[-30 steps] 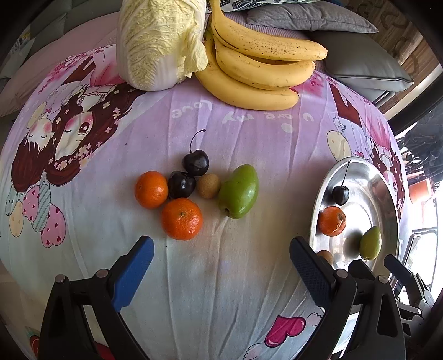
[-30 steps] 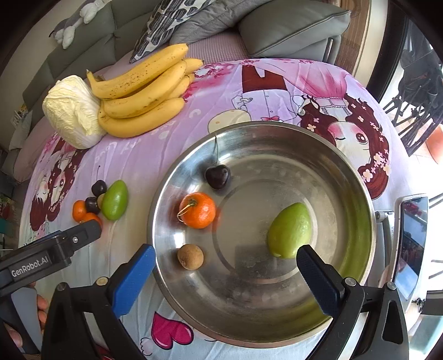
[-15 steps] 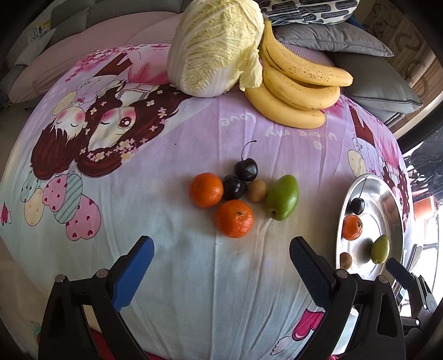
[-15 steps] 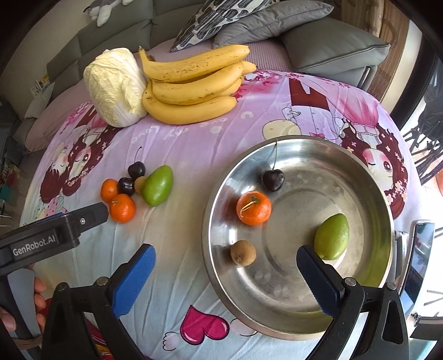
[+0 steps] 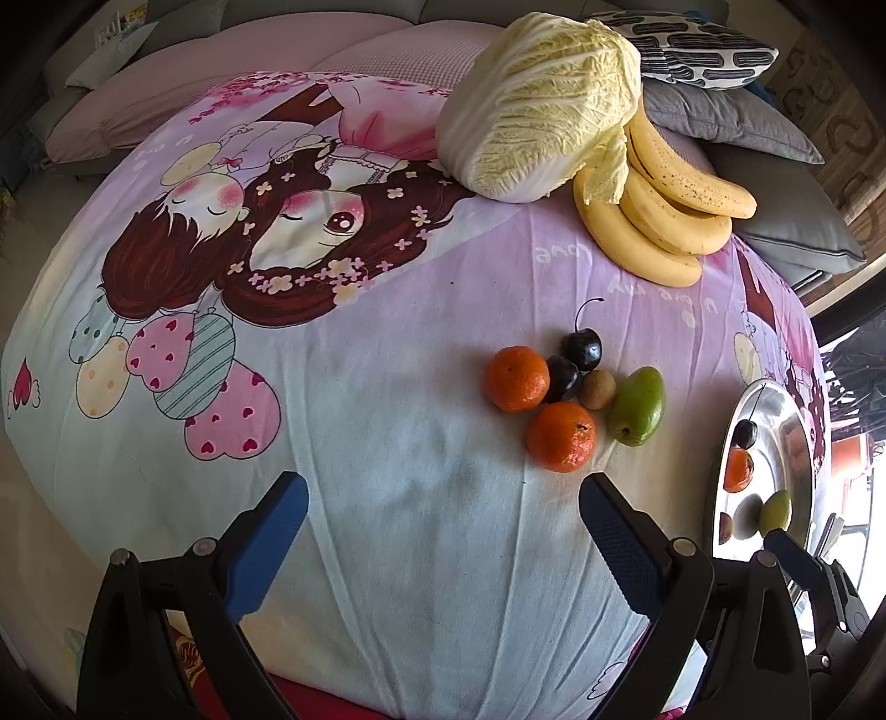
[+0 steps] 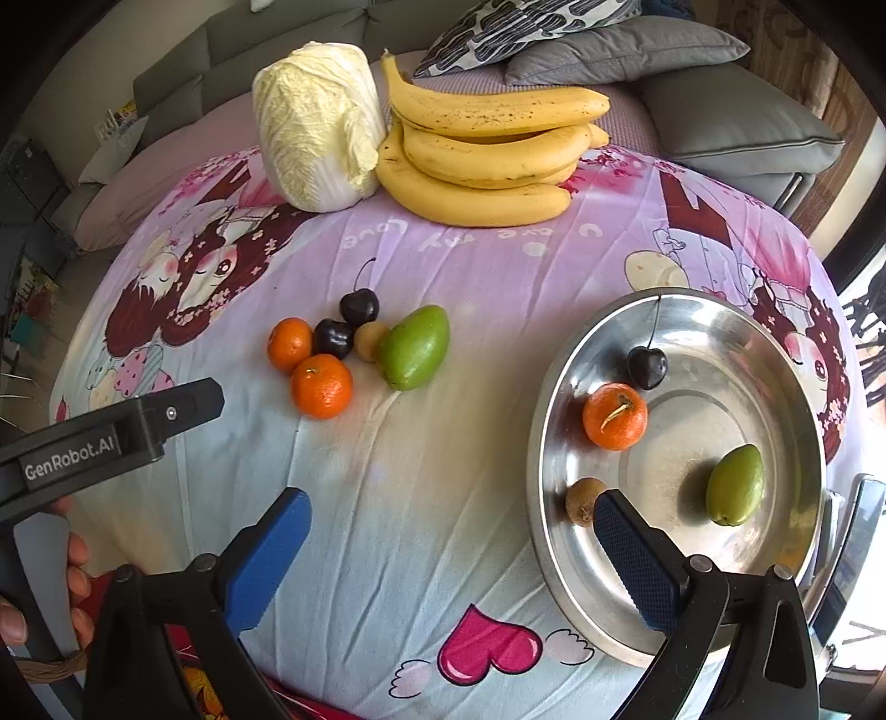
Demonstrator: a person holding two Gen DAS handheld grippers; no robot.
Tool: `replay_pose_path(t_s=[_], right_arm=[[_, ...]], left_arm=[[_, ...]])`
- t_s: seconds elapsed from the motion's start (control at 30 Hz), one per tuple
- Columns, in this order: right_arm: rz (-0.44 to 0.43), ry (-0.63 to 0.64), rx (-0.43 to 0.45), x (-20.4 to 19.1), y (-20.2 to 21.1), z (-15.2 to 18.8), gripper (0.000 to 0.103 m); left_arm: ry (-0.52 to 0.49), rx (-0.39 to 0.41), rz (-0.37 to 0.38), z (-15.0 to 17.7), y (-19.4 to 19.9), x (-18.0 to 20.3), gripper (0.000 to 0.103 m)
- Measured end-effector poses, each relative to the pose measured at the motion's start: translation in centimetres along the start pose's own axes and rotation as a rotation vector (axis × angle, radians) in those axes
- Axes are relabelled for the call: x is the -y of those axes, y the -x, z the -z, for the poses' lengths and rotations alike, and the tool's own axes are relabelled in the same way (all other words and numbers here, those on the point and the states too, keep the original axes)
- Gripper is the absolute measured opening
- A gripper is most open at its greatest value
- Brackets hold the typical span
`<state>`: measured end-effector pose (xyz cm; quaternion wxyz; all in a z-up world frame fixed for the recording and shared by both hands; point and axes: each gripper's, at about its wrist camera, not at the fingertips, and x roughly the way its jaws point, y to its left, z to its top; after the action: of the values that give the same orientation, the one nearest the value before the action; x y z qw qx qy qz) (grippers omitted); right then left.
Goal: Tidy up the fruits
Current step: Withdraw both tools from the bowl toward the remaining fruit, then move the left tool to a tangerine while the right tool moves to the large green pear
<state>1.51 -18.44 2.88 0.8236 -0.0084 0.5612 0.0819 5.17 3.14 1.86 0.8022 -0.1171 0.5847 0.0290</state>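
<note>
I see a table under a pink-lilac cartoon cloth (image 6: 443, 487), grey sofa (image 6: 221, 61) behind it with grey cushions (image 6: 736, 116) and one black-and-white patterned pillow (image 5: 692, 50). Wood-look wall (image 5: 836, 127) on the right. Strong daylight from the right side, glare near the edge.

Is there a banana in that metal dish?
No. The dish holds only a cherry, an orange, a small brown fruit and a green fruit; the bananas lie on the cloth.
</note>
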Motion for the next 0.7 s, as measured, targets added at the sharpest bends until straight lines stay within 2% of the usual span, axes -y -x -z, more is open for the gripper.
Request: replay_pose_path(t_s=[0.47, 0.7], right_arm=[[-0.023, 0.034, -0.053, -2.5, -1.5, -0.3, 0.103], [-0.065, -0.003, -0.043, -2.0, -1.9, -0.9, 0.103]], left_arm=[[0.015, -0.009, 0.043, 0.1, -0.4, -2.1, 0.098], [0.022, -0.023, 0.050, 0.2, -1.5, -2.4, 0.098]])
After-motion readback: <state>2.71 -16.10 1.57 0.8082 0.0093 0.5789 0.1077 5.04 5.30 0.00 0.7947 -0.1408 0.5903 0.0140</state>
